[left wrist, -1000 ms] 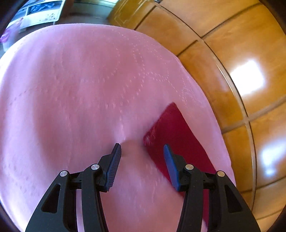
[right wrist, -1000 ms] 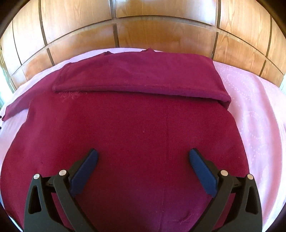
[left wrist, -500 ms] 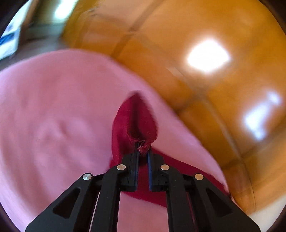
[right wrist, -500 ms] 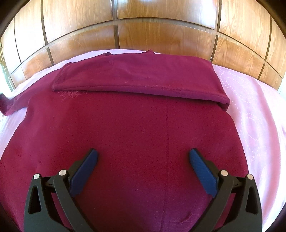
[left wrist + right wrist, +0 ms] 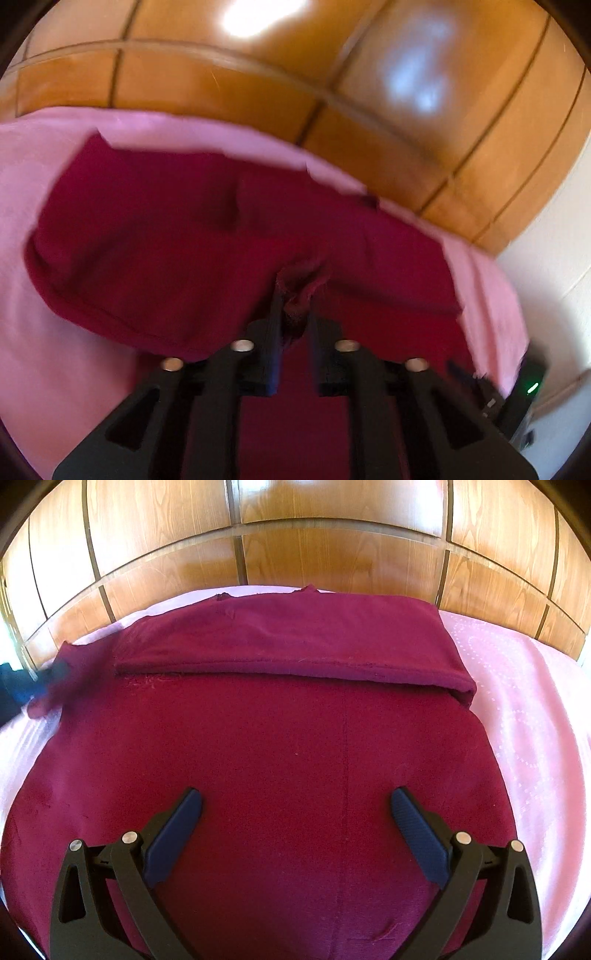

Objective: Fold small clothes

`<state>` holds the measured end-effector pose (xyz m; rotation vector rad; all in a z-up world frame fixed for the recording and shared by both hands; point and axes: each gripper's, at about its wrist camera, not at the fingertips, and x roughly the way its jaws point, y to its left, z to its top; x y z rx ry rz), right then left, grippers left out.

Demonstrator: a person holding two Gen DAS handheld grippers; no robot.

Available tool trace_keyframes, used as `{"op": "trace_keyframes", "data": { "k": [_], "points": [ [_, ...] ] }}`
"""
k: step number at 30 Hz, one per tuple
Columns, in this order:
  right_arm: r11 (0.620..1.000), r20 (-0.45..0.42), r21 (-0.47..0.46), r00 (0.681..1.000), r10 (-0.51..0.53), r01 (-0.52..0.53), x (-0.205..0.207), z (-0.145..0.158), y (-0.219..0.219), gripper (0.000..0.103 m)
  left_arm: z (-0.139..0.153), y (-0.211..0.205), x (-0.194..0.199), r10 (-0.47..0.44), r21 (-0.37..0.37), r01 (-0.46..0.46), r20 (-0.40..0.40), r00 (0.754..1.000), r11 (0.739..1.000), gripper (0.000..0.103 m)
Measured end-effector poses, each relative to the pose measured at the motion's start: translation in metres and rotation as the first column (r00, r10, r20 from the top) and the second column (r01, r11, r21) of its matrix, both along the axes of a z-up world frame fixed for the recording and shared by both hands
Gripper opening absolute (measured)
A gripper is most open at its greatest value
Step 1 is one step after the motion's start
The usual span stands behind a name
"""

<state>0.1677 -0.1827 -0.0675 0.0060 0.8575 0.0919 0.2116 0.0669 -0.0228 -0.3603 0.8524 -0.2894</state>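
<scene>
A dark red knitted garment (image 5: 295, 738) lies flat on the pink bedspread (image 5: 517, 701), its top part folded down in a band (image 5: 295, 638). My right gripper (image 5: 295, 794) hovers over the garment's lower middle, open wide with nothing between its fingers. In the left wrist view the garment (image 5: 166, 229) lies ahead, and my left gripper (image 5: 295, 306) has the bunched sleeve cuff (image 5: 301, 280) between its jaws, which are opening. In the right wrist view the sleeve (image 5: 70, 672) is lifted at the far left, blurred, beside the dark left gripper (image 5: 22, 686).
Glossy wooden panels (image 5: 332, 554) rise straight behind the bed's far edge. The pink cover (image 5: 55, 369) stretches left of the garment. A dark device with a green light (image 5: 517, 398) shows at the lower right of the left wrist view, against a white wall.
My left gripper shut on the sleeve cuff, carried it sideways over the garment while rolling, and its jaws now stand apart again. The sleeve has left the bedspread. The right gripper has not moved.
</scene>
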Motion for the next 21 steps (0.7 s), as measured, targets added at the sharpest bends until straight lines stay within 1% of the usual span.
{"op": "trace_keyframes", "data": {
  "k": [1,2,4,5,8,9,10,11,12,13,14,15,16,17,18,19,21],
  "points": [
    [1.000,0.001,0.003,1.000,0.000,0.000,0.000,0.000,0.000,0.101,-0.003,-0.005,-0.005,-0.001,0.015,0.001,0.000,1.000,1.000,0.053],
    [1.000,0.002,0.008,1.000,0.000,0.000,0.000,0.000,-0.001,0.101,-0.004,-0.007,-0.011,0.013,0.043,-0.013,0.021,1.000,0.999,0.059],
    [1.000,0.002,0.012,1.000,0.001,-0.001,0.000,0.000,-0.002,0.101,-0.004,-0.007,-0.023,0.018,0.105,-0.024,0.062,0.998,0.994,0.061],
    [1.000,0.003,0.013,1.000,0.001,-0.001,0.000,0.000,-0.002,0.101,-0.005,-0.008,-0.028,0.013,0.149,-0.024,0.072,0.997,0.989,0.061],
    [1.000,0.002,0.011,1.000,0.001,-0.001,0.000,0.000,-0.002,0.101,-0.012,-0.002,-0.050,0.040,0.238,-0.065,0.109,0.993,0.969,0.061],
    [1.000,-0.002,0.009,1.000,0.001,-0.001,0.000,0.000,-0.001,0.101,-0.018,0.000,-0.056,0.045,0.259,-0.073,0.110,0.993,0.963,0.061],
    [1.000,-0.010,0.007,1.000,0.001,-0.001,0.001,0.002,0.000,0.101,-0.027,0.005,-0.060,0.063,0.272,-0.084,0.087,0.994,0.958,0.061],
    [1.000,-0.024,0.023,1.000,0.000,0.000,0.003,0.006,0.001,0.101,-0.034,0.012,-0.062,0.075,0.257,-0.088,0.059,0.995,0.962,0.061],
    [0.997,-0.026,0.074,1.000,0.010,-0.008,0.005,0.012,0.001,0.099,-0.039,0.019,-0.062,0.086,0.222,-0.092,0.038,0.996,0.971,0.061],
    [0.992,-0.024,0.125,0.999,0.024,-0.021,0.006,0.018,0.003,0.097,-0.040,0.025,-0.063,0.093,0.180,-0.100,0.049,0.994,0.979,0.061],
    [0.978,-0.032,0.203,0.998,0.058,-0.051,0.010,0.025,0.009,0.092,-0.040,0.026,-0.061,0.097,0.167,-0.104,0.047,0.994,0.981,0.061],
    [0.963,-0.045,0.259,0.995,0.095,-0.080,0.016,0.029,0.016,0.085,-0.041,0.027,-0.060,0.100,0.160,-0.106,0.044,0.994,0.981,0.061],
    [0.942,-0.064,0.319,0.989,0.134,-0.107,0.025,0.033,0.027,0.082,-0.041,0.027,-0.060,0.100,0.161,-0.106,0.046,0.994,0.981,0.061],
    [0.927,-0.079,0.355,0.984,0.158,-0.120,0.032,0.033,0.035,0.073,-0.041,0.027,-0.061,0.099,0.165,-0.106,0.051,0.994,0.981,0.061],
    [0.911,-0.100,0.390,0.977,0.186,-0.134,0.040,0.031,0.046,0.066,-0.042,0.026,-0.061,0.093,0.162,-0.101,0.054,0.994,0.982,0.064],
    [0.897,-0.126,0.418,0.969,0.214,-0.144,0.051,0.027,0.058,0.065,-0.042,0.026,-0.063,0.088,0.155,-0.096,0.056,0.995,0.983,0.065],
    [0.886,-0.163,0.442,0.958,0.236,-0.143,0.066,0.019,0.077,0.063,-0.041,0.026,-0.066,0.086,0.145,-0.094,0.059,0.995,0.985,0.065]
  ]
}}
